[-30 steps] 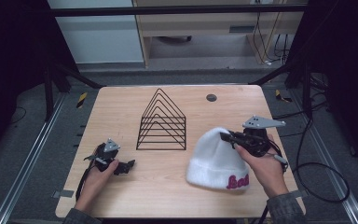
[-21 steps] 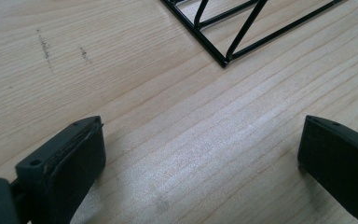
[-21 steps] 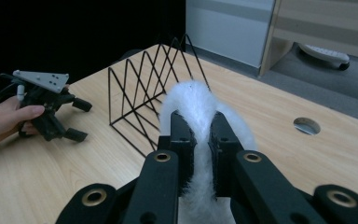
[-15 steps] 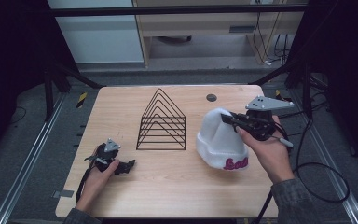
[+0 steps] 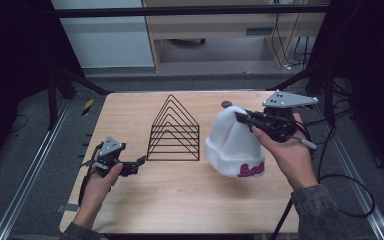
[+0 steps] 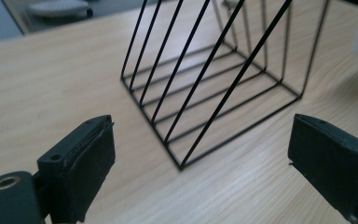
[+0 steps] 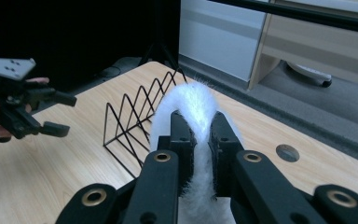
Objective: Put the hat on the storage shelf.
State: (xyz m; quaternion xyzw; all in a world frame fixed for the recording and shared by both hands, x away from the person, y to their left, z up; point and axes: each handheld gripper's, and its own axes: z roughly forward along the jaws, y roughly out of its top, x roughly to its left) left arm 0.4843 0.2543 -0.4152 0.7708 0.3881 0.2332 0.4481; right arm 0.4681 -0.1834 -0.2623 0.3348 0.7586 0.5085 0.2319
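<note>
Beanie (image 5: pixel 232 141), white with pink lettering, hangs pinched at its crown in the right gripper (image 5: pixel 245 119), lifted just right of the black wire rack (image 5: pixel 174 131). Left gripper (image 5: pixel 136 164) sits spread wide and empty near the rack's left. Looks like mid-carry; next up is probably lowering it over those wire peaks, centered.
</note>
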